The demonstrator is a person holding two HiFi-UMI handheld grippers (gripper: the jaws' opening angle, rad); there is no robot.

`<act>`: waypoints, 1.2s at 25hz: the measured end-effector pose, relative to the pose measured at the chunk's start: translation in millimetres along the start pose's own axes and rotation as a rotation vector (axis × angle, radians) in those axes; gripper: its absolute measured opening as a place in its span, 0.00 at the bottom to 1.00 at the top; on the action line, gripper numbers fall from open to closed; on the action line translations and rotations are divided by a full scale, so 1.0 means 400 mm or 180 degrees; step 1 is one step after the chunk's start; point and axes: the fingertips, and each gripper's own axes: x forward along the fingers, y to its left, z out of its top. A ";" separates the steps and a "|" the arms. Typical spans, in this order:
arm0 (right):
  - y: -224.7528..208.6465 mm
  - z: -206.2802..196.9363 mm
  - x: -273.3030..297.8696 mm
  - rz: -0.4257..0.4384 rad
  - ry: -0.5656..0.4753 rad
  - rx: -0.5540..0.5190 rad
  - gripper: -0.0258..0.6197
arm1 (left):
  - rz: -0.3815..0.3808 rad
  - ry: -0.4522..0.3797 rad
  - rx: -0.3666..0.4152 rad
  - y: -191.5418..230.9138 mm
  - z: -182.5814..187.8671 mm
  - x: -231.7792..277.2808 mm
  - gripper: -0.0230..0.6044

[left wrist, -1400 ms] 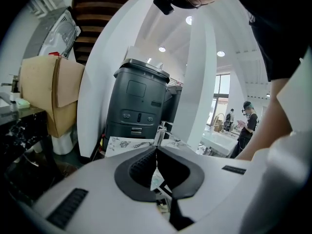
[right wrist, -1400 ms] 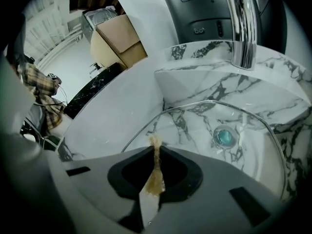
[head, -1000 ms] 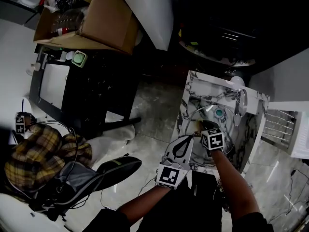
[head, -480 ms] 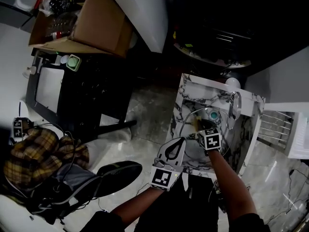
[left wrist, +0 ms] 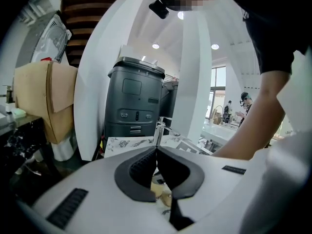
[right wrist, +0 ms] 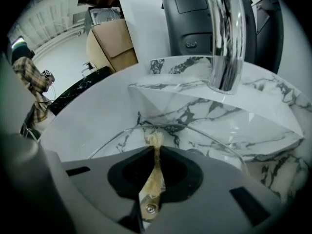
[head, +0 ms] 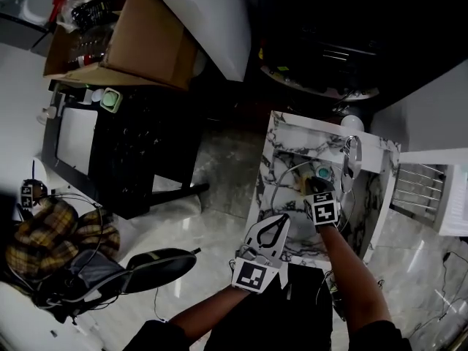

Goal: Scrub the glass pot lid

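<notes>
**Inspector:** Location of the glass pot lid (right wrist: 209, 143)?

**Assistant:** In the marble basin (right wrist: 185, 101) set into the worktop (head: 284, 126), roughly central. The faucet (right wrist: 225, 38) rises from the far edge and hangs over the basin.

**Inspector:** Right gripper (head: 311, 189)?

**Assistant:** Over the lid. Its fingers are clamped on a thin tan scrubber (right wrist: 155, 140). The frayed tip projects past the fingers and lies against the lid's rim.

**Inspector:** Left gripper (head: 280, 221)?

**Assistant:** At the near edge, toward the near left corner, clear of the lid. Its fingers are pressed together with nothing gripped between them.

**Inspector:** Surroundings?

**Assistant:** A cardboard box (head: 146, 46) and a black stand (head: 146, 145) are well apart from the worktop, beyond its left edge.
</notes>
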 end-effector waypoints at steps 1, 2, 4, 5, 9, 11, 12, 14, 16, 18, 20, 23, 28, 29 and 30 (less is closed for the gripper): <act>-0.010 0.002 -0.004 -0.0047 -0.0017 0.0013 0.12 | -0.0010 0.0019 -0.0011 -0.004 -0.004 0.000 0.06; -0.022 0.004 -0.009 -0.0100 -0.0040 0.0018 0.12 | -0.0019 0.0040 -0.0013 -0.008 -0.009 0.001 0.06; -0.047 0.006 -0.017 -0.0199 -0.0085 0.0027 0.12 | -0.0026 0.0069 -0.0025 -0.015 -0.019 0.005 0.06; -0.059 0.004 -0.020 -0.0240 -0.0099 0.0035 0.12 | -0.0024 0.0079 -0.0037 -0.017 -0.024 0.006 0.06; -0.091 -0.011 -0.027 -0.0353 -0.0096 0.0069 0.12 | -0.0001 0.0078 -0.0063 -0.027 -0.029 0.005 0.06; -0.102 -0.014 -0.030 -0.0388 -0.0096 0.0061 0.12 | 0.0013 0.0080 -0.0056 -0.030 -0.028 0.003 0.06; -0.107 -0.015 -0.032 -0.0402 -0.0102 0.0051 0.12 | 0.0017 0.0084 -0.0047 -0.032 -0.029 0.002 0.06; -0.117 -0.018 -0.037 -0.0421 -0.0119 0.0039 0.12 | 0.0025 0.0085 -0.0042 -0.038 -0.030 -0.001 0.06; -0.127 -0.022 -0.044 -0.0441 -0.0122 0.0038 0.12 | 0.0036 0.0083 -0.0053 -0.045 -0.029 -0.003 0.06; -0.139 -0.028 -0.053 -0.0467 -0.0110 0.0049 0.12 | 0.0042 0.0083 -0.0068 -0.052 -0.028 -0.004 0.06; -0.152 -0.037 -0.062 -0.0495 -0.0097 0.0070 0.12 | 0.0040 0.0093 -0.0072 -0.061 -0.029 -0.003 0.06; -0.172 -0.051 -0.071 -0.0537 -0.0097 0.0090 0.12 | 0.0060 0.0110 -0.0111 -0.073 -0.035 0.005 0.06; -0.195 -0.078 -0.083 -0.0579 -0.0080 0.0085 0.12 | 0.0102 0.0221 -0.0049 -0.100 -0.037 0.027 0.06; -0.197 -0.081 -0.088 -0.0580 -0.0074 0.0069 0.12 | 0.0106 0.0230 -0.0040 -0.107 -0.033 0.029 0.06; -0.198 -0.083 -0.091 -0.0577 -0.0074 0.0050 0.12 | 0.0114 0.0231 -0.0033 -0.113 -0.027 0.031 0.06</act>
